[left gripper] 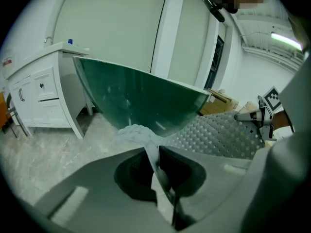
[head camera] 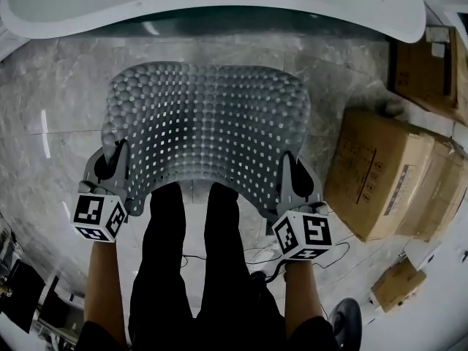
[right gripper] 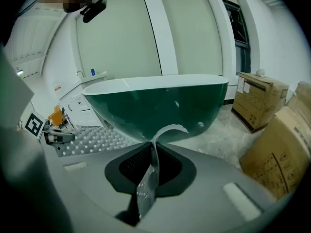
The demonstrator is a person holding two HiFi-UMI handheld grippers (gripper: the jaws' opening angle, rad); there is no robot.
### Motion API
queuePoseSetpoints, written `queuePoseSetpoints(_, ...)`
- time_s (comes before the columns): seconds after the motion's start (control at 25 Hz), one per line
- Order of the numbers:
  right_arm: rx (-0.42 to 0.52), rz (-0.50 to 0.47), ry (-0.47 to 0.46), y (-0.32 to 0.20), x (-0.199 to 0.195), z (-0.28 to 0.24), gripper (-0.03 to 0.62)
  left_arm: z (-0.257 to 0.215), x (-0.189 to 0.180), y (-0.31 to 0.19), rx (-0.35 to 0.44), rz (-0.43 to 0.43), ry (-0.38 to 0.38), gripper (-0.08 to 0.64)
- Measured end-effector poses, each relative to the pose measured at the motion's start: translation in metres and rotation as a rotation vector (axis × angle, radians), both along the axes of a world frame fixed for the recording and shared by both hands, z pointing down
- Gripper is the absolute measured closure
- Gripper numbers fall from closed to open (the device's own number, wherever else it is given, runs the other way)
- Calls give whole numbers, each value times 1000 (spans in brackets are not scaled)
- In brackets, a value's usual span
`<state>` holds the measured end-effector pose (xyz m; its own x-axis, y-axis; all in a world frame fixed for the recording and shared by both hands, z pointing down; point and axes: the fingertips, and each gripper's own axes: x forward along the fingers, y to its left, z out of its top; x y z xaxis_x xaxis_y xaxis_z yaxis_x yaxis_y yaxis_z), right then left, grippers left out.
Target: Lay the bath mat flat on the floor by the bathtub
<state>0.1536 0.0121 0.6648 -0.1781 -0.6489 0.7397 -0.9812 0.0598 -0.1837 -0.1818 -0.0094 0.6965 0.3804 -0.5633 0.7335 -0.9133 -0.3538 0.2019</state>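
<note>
Beside the white-rimmed, dark green oval bathtub point(head camera: 219, 9), the grey rubber bath mat with raised bumps and small square holes point(head camera: 208, 126) is hanging spread out above the grey marble floor point(head camera: 58, 108). Its far edge is sagging towards the tub. The left tool point(head camera: 115, 165) is clamping the mat's near left corner, jaws closed on the thin edge, and the right tool point(head camera: 294, 175) is gripping the near right corner likewise. Brown cardboard boxes point(head camera: 376, 170) are sitting off to the right. The laying step seems to be in hand but unfinished. The next move is calling for both tools to lower evenly, setting the far edge down by the tub first, and to let go only once the mat is lying flat without folds.
</note>
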Motion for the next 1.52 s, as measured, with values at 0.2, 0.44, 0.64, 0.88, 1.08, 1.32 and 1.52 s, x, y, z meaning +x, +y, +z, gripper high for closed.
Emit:
queuePoseSetpoints(0.2,-16,12,-5,8,-1,29,548,25,-3,5,-12,7,-17,540)
queuePoseSetpoints(0.44,-39,8,-34,10,1,40,548,24,-3,9,-36,14,-63,540)
queuePoseSetpoints(0.64,-39,-18,-22,11,0,82,548,73,0,11,-35,43,-82,540)
queuePoseSetpoints(0.88,0,-18,-7,5,1,26,548,15,4,6,10,72,-89,540)
queuePoseSetpoints(1.08,53,-34,25,4,-9,-53,548,-61,-9,7,61,75,-79,540)
queuePoseSetpoints(1.32,61,-72,41,-3,-12,-42,548,-47,-11,3,65,76,-81,540)
queuePoseSetpoints(1.52,60,-75,33,1,-5,-26,548,-34,0,5,61,101,-101,540)
